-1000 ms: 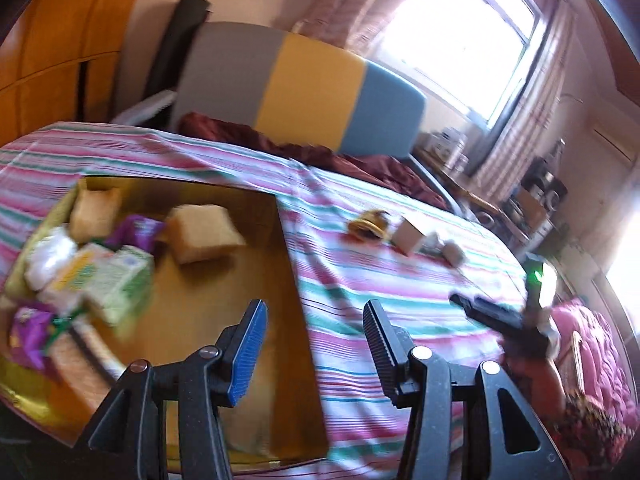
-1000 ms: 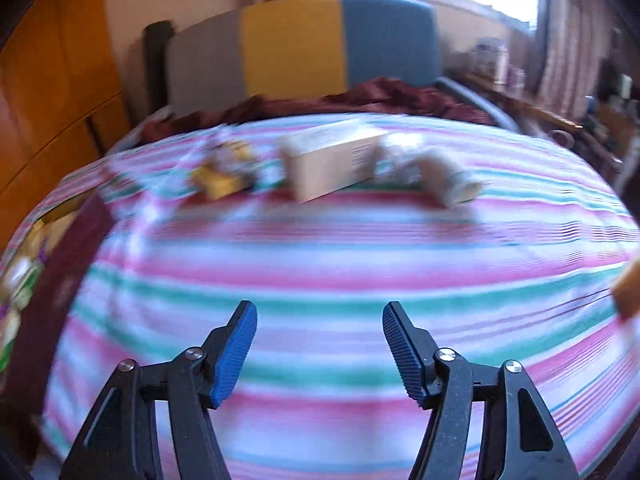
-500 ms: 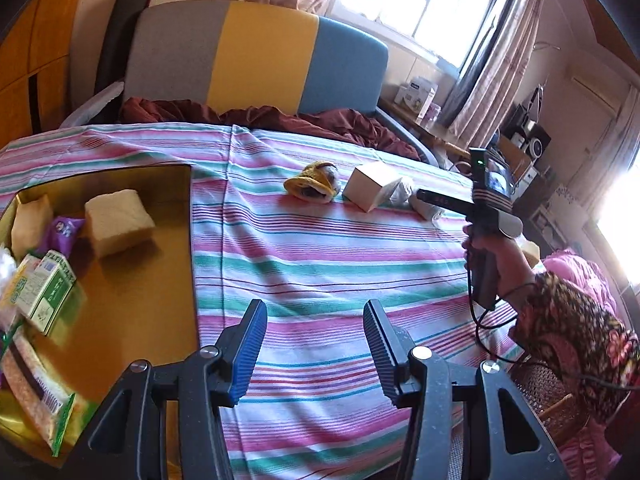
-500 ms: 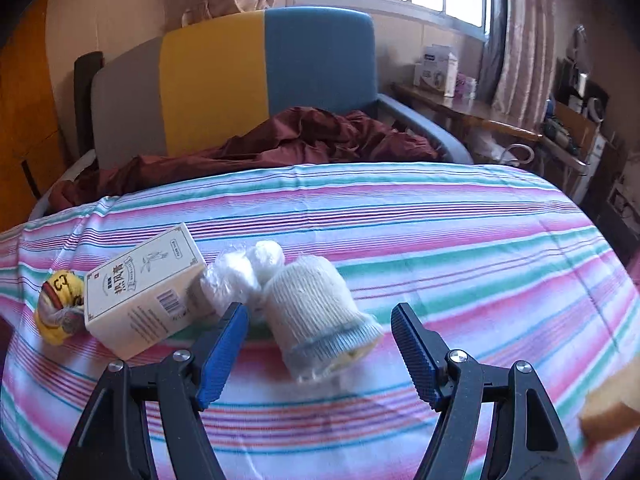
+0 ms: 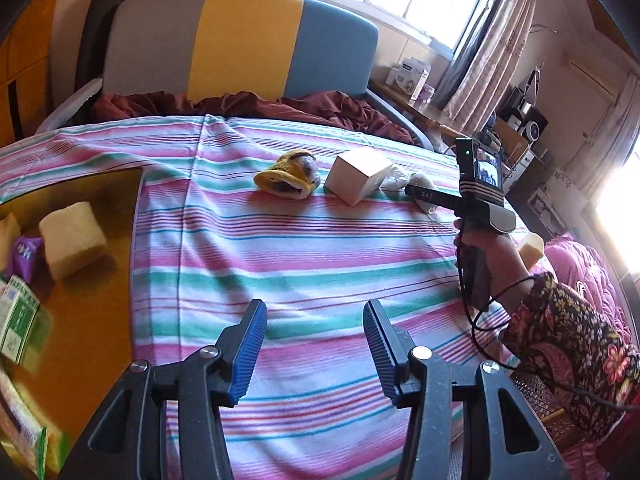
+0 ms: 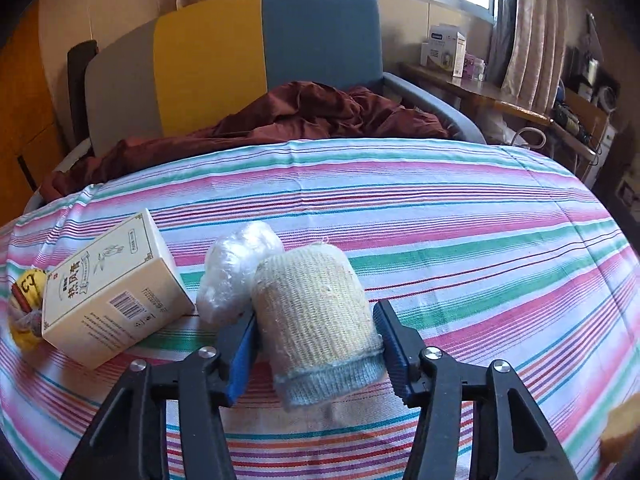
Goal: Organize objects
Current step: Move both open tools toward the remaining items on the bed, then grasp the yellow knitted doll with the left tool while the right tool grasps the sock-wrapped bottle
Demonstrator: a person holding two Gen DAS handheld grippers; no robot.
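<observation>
A cream knitted roll (image 6: 312,300) with a pale blue cuff lies on the striped tablecloth (image 6: 440,240). My right gripper (image 6: 316,320) is closing on it, and both pads touch its sides. A plastic-wrapped white bundle (image 6: 236,268) and a cream printed box (image 6: 108,292) lie just left of the roll, with a yellow knitted item (image 6: 26,292) beyond. In the left wrist view my left gripper (image 5: 316,312) hangs open over bare cloth, holding nothing. Ahead of it are the yellow item (image 5: 286,178), the box (image 5: 358,174) and the right gripper (image 5: 420,192) in a person's hand (image 5: 488,248).
A golden tray (image 5: 100,280) at the left holds a pale block (image 5: 72,240), a purple packet (image 5: 24,254) and a green carton (image 5: 18,320). A grey, yellow and blue chair (image 6: 240,60) with maroon cloth (image 6: 300,116) stands behind the table. A pale block (image 5: 530,246) lies near the right edge.
My right gripper has advanced across the cloth to the knitted roll and its jaws have narrowed onto it. The left gripper has swung right, away from the tray, still open.
</observation>
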